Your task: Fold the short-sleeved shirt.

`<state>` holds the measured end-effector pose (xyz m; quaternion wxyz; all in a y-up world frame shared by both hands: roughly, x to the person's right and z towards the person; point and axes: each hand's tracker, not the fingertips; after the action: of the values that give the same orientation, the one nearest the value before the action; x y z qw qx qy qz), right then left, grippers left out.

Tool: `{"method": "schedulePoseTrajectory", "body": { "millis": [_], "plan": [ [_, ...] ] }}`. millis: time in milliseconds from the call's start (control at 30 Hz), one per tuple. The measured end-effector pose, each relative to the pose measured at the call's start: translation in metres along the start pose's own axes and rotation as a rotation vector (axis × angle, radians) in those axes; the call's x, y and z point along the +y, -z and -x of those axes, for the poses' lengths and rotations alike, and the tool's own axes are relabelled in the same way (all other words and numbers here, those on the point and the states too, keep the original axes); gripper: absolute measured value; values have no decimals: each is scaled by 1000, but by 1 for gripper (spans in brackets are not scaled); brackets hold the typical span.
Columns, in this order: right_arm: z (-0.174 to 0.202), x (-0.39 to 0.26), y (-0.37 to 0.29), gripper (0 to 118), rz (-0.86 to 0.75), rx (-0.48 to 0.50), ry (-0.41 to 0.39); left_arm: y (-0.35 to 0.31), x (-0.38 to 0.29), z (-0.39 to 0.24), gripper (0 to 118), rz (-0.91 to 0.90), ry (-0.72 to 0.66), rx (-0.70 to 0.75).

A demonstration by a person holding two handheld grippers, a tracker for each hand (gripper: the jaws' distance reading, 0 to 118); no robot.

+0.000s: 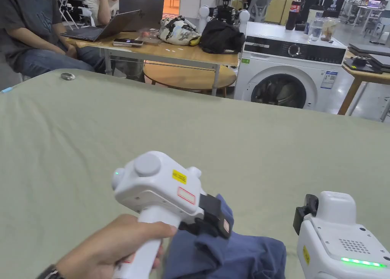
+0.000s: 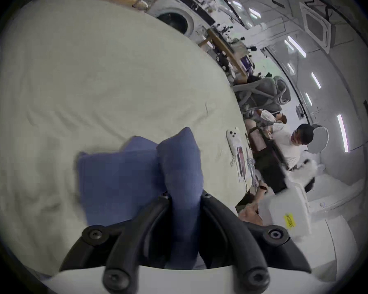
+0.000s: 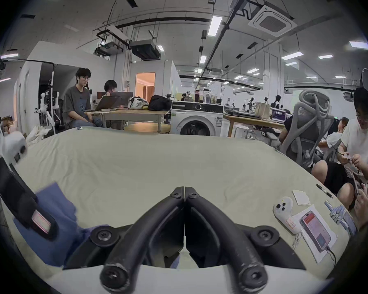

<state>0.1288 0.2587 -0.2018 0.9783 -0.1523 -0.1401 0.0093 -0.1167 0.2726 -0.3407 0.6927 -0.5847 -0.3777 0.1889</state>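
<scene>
Clearly the blue short-sleeved shirt [image 1: 243,253] lay bunched at the near edge of the pale green cloth-covered table [image 1: 114,131], directly in front of the person. The left gripper [image 2: 184,201] had a thick fold of the fabric pinched between its jaws; in its own view the bunch stood up between them, with more of the garment spread flat to one side. The left hand [image 1: 114,245] gripped the white handle, tilted so the jaws pointed down and to the right into the cloth.

The right gripper [image 3: 184,194] sat just beside the shirt on its right. Its jaws met at the tips with nothing between them, and only a small patch of blue showed beneath them.

Judging from this, the shirt had yet to be laid out, so the step in hand was likely spreading it before any fold. To do that well, the left grip would want to hold steady on a recognisable edge, a shoulder or hem, rather than a mid-body clump. The right jaws would need to part and take a matching edge, so both could draw the fabric taut and lay it flat toward the open middle of the table, well away from the phone [image 3: 316,230] and small white controller [image 3: 285,213] at the right side.
</scene>
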Motion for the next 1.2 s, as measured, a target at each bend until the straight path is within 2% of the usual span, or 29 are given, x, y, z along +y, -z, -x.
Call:
{"method": "schedulePoseTrajectory", "body": {
  "millis": [233, 267, 333, 367, 400, 433, 500, 600, 633, 700, 733, 800, 900, 1033, 1100, 1200],
  "plan": [
    [-9, -2, -4, 0, 14, -31, -8, 87, 4, 2, 9, 66, -3, 95],
    [-9, -2, -4, 0, 16, -32, -4, 90, 5, 4, 15, 70, -7, 98],
    [-9, -2, -5, 0, 22, -34, 4, 91, 3, 6, 47, 60, -17, 64],
    [-9, -2, -5, 0, 23, -33, 7, 87, 1, 10, 47, 47, -51, -20],
    [-9, -3, -5, 0, 25, -31, 6, 82, -1, 9, 52, 40, -65, -72],
    [-8, -3, -6, 0, 25, -30, 1, 74, -5, 3, 58, 24, -49, -73],
    [-6, -2, -7, 0, 24, -40, -13, 58, -10, -5, 58, 8, 18, -23],
    [-8, 1, -8, 0, 22, -28, -11, 34, -16, -9, 58, -36, 51, -97],
    [-8, 1, -9, 0, 18, -29, -10, 30, -16, -5, 54, -55, 39, -140],
    [-10, 3, -13, 0, 6, -32, -13, 33, -11, 0, 16, -58, 41, -131],
    [-11, 3, -14, 0, 1, -32, -13, 38, -9, 3, 3, -60, 28, -87],
    [-13, 4, -15, 0, -6, -32, -6, 53, -8, 9, 0, -41, 41, -74],
    [-15, 2, -15, 0, -9, -30, 0, 92, -8, 16, 0, 76, 6, -223],
    [-16, -2, -11, 0, 9, -42, -5, 142, -14, 21, 0, 115, 41, -110],
    [-18, -2, -10, 0, 17, -31, 0, 153, -19, 27, 0, 112, -10, -129],
    [-19, -1, -9, 0, 12, -37, -6, 149, -23, 18, 0, 85, 48, -123]
  ]
}}
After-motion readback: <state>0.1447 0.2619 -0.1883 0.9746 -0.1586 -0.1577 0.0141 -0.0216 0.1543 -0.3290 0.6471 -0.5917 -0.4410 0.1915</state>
